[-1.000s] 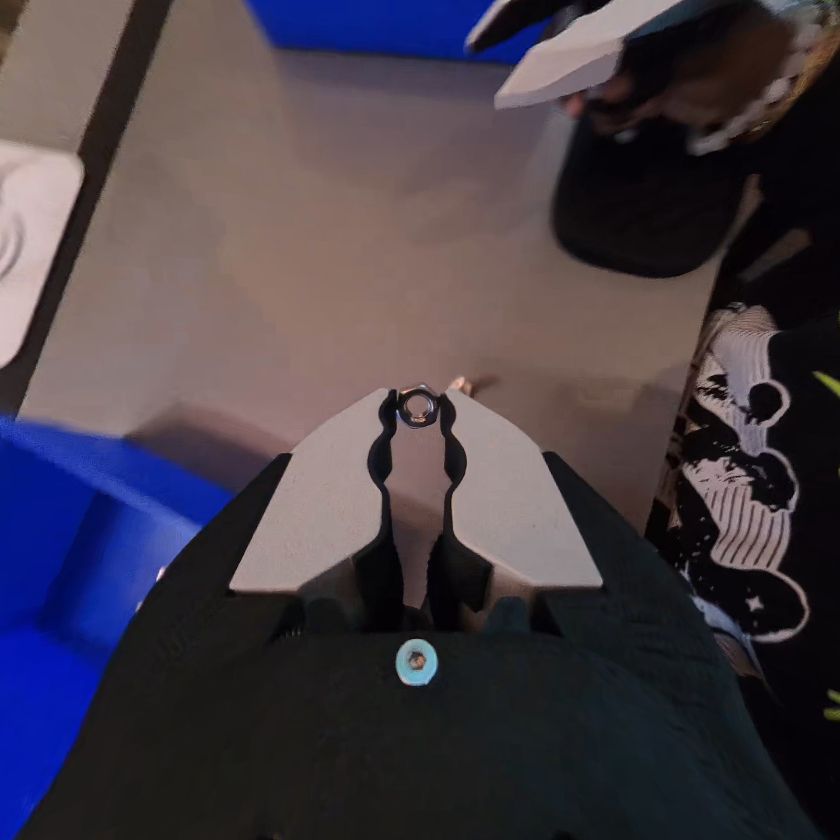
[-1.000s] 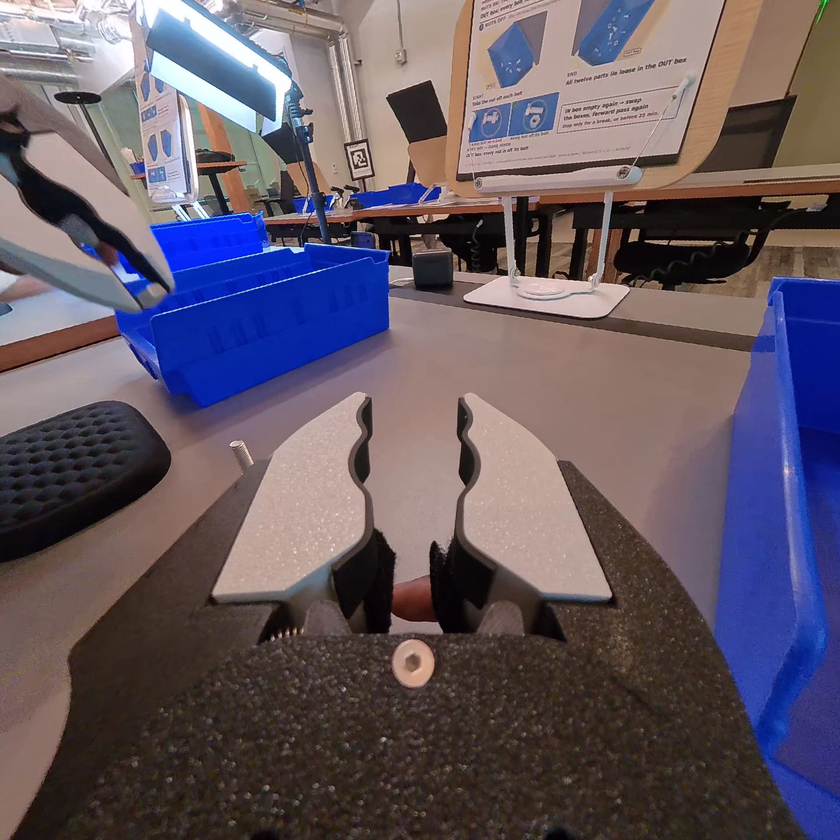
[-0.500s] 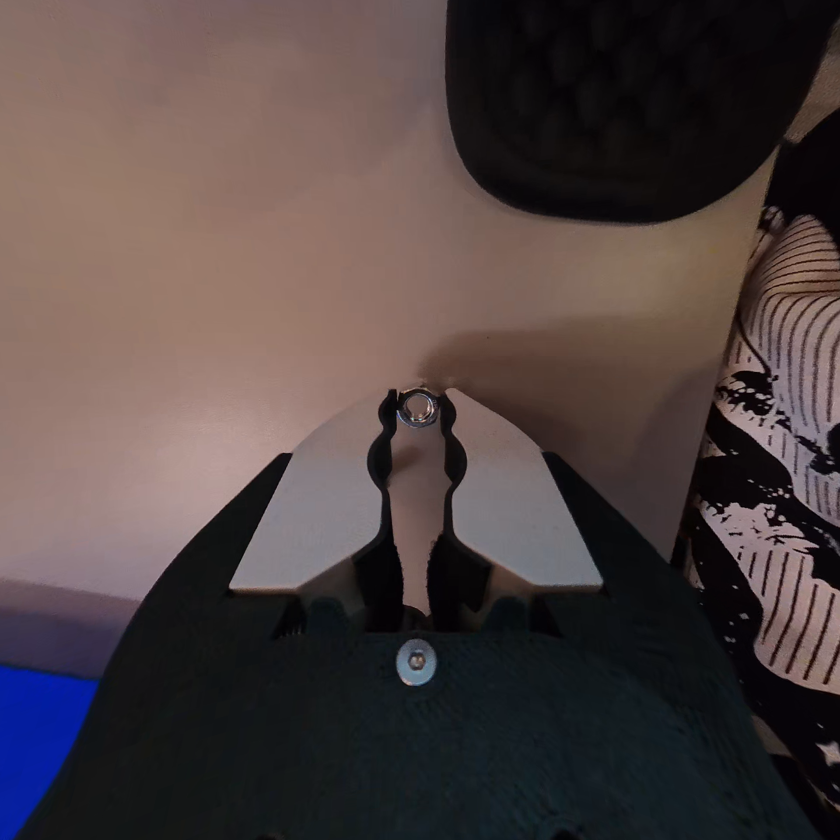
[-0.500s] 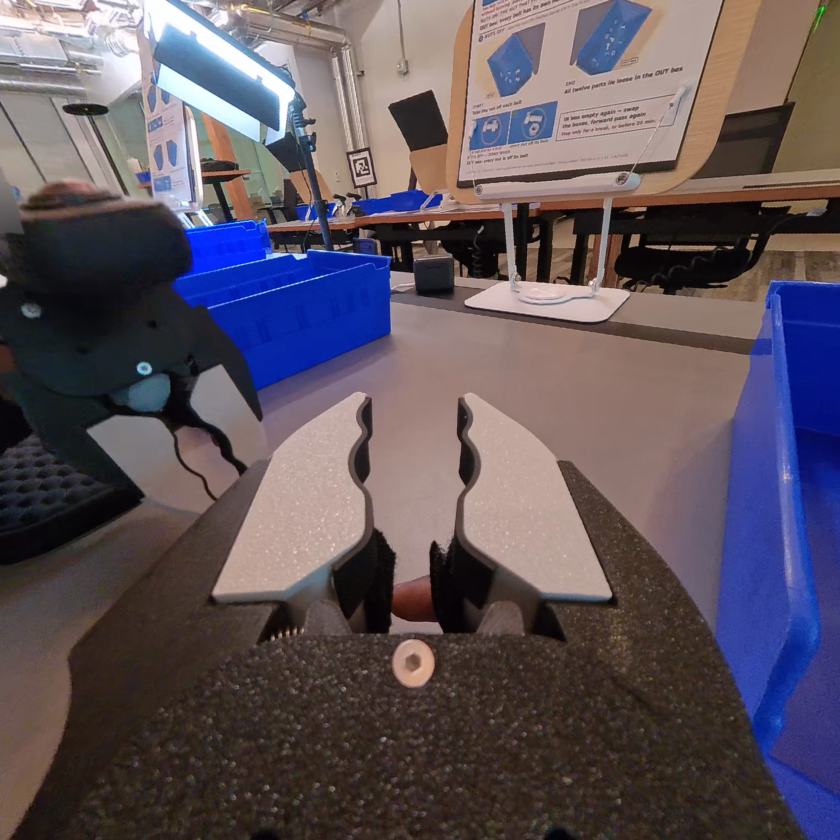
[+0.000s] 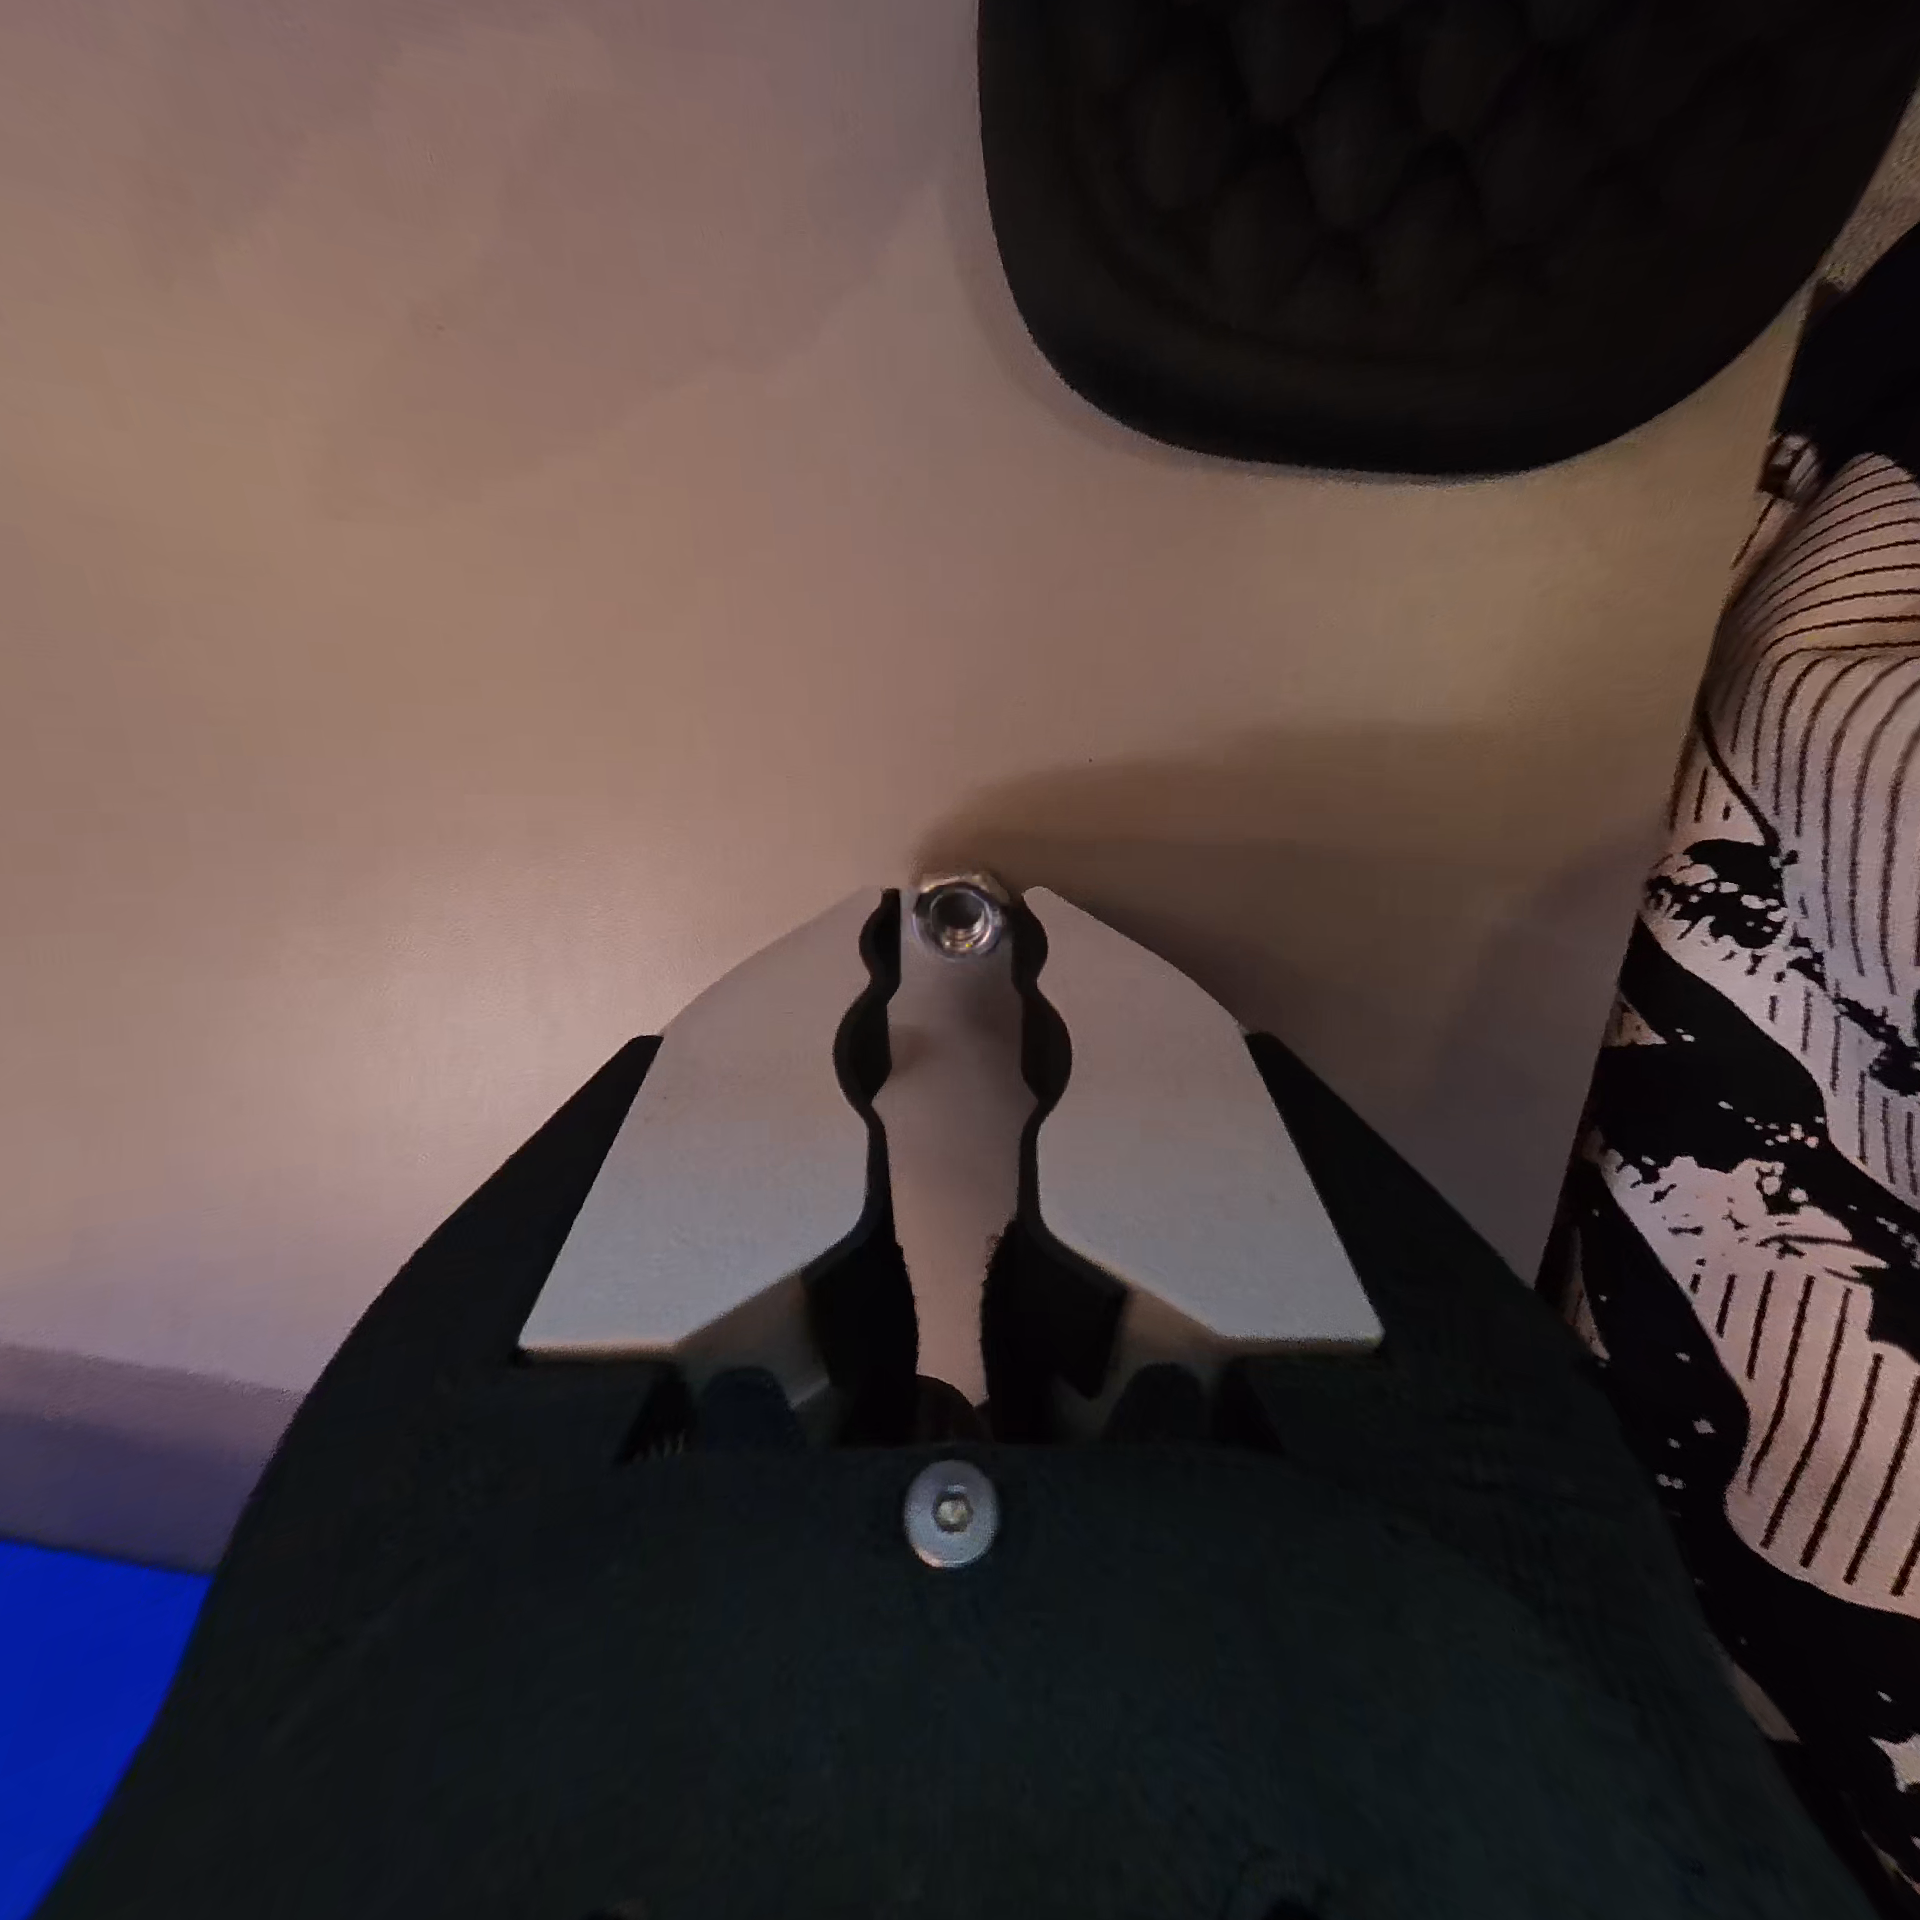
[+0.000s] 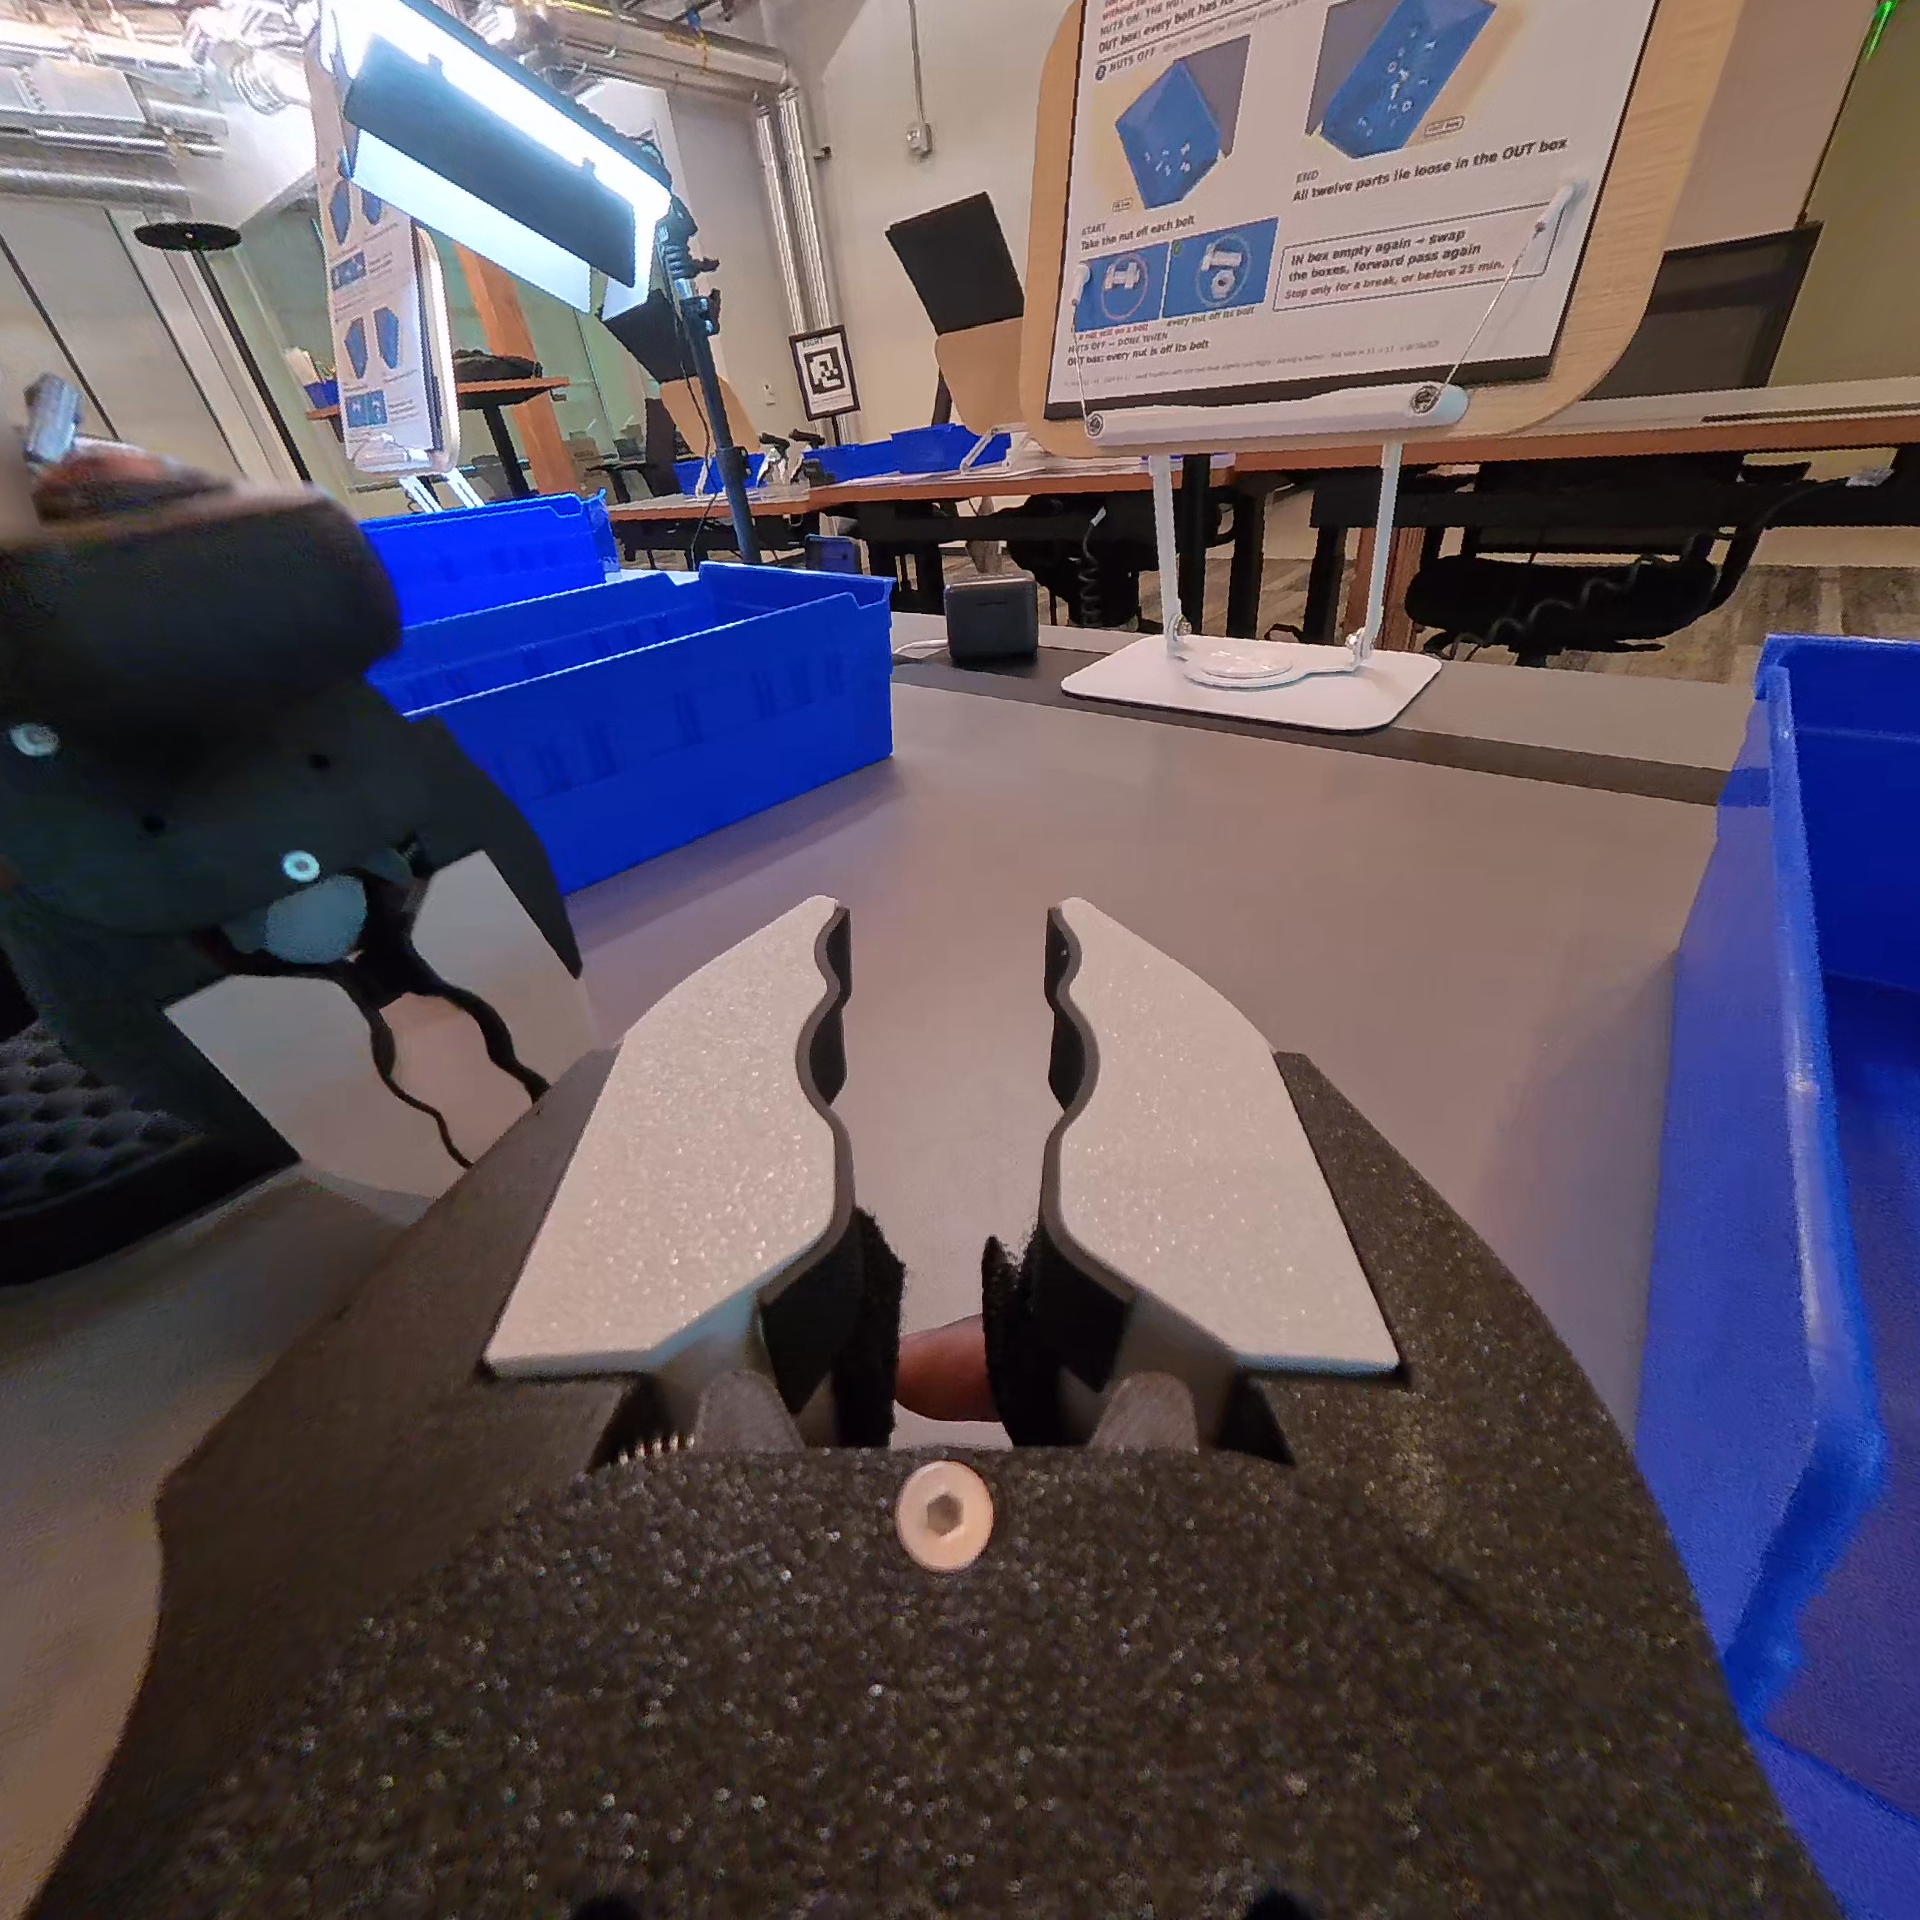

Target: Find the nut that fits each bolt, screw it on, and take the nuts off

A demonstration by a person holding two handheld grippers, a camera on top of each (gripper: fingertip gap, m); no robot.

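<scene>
Pointing steeply down at the grey bench [image 5: 520, 623], the left claw [image 5: 956, 925] is seen clamped on a small silver nut [image 5: 954, 921], which is pinched at the very tips of the two grey fingers [image 5: 727, 1143] with its threaded bore turned toward the camera. The nut is held just above the bench surface; whether a bolt sits beneath it cannot be told, since the nut and the fingertips cover that spot. A strip of blue bin [image 5: 83, 1704] is caught at the lower left edge of the left wrist view, a black dimpled pad [image 5: 1403, 229] lies on the bench at the upper right, and a black-and-white patterned garment [image 5: 1787, 1039] is seen along the right edge.

In the right wrist view the left claw [image 6: 457, 1101] is shown at the far left, tipped downward near the dimpled pad [image 6: 83, 1132], its tips hidden behind the body of the right claw. Blue bins [image 6: 665, 717] stand on the bench [image 6: 1299, 862] behind it. The right claw [image 6: 943, 925] is held low over the middle of the bench with its jaws apart and nothing between them. A white-based stand carrying an instruction board [image 6: 1320, 197] is set at the far edge of the bench, and the wall of another blue bin [image 6: 1766, 1143] rises just beside the right claw on its right
</scene>
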